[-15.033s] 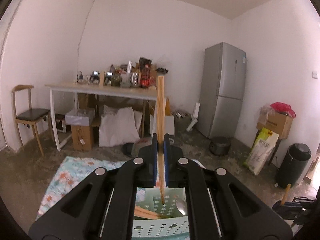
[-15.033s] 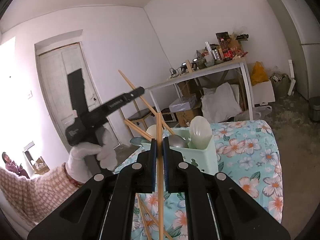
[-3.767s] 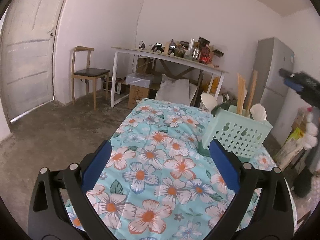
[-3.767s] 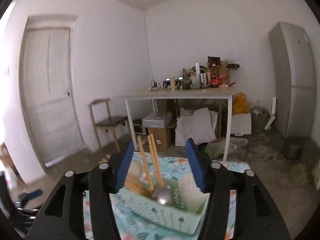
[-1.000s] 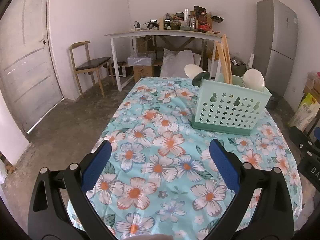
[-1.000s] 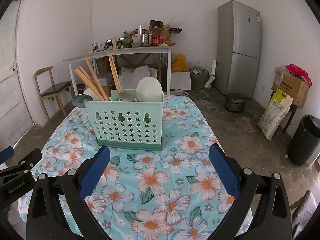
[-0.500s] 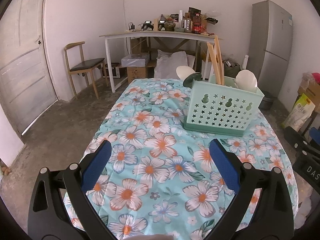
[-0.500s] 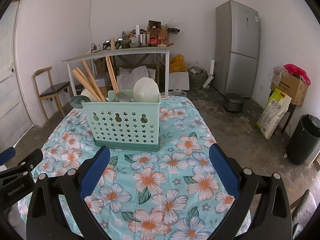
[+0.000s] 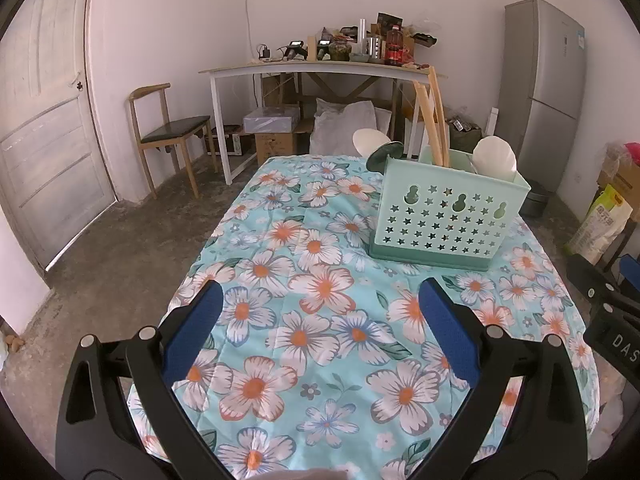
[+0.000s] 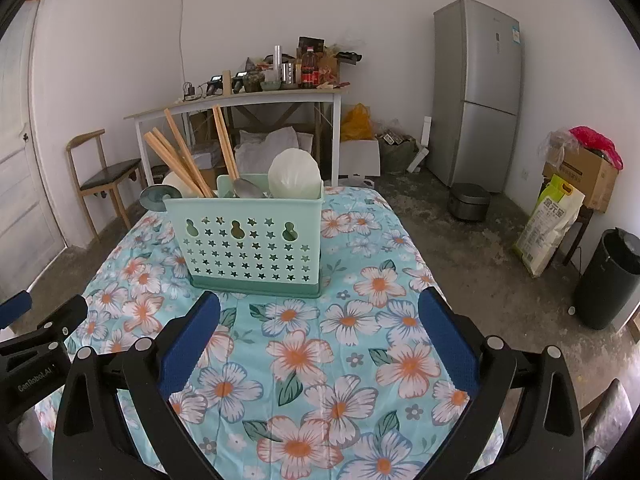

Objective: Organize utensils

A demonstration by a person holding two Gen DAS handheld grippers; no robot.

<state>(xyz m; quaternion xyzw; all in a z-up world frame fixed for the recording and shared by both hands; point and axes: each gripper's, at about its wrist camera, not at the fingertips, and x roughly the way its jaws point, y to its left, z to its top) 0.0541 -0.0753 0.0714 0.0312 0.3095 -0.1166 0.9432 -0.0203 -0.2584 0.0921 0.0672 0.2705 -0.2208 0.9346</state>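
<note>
A mint green perforated utensil basket (image 10: pixel 250 248) stands on the floral tablecloth (image 10: pixel 320 352). It holds several wooden chopsticks (image 10: pixel 182 160), a metal spoon (image 10: pixel 246 188), white spoons (image 10: pixel 294 178) and a dark green ladle (image 10: pixel 154 196). The basket also shows in the left wrist view (image 9: pixel 444 220) at the far right of the table. My left gripper (image 9: pixel 318 316) is open and empty over the near table edge. My right gripper (image 10: pixel 318 320) is open and empty, just short of the basket.
A cluttered white desk (image 10: pixel 240 100), a wooden chair (image 9: pixel 168 128) and a grey fridge (image 10: pixel 476 92) stand along the back wall. A black bin (image 10: pixel 608 280), a sack and boxes stand on the floor at the right.
Both grippers stay open and have drifted slightly closer to the table and basket. Earlier, each gripper held a chopstick; those are now in the basket.
</note>
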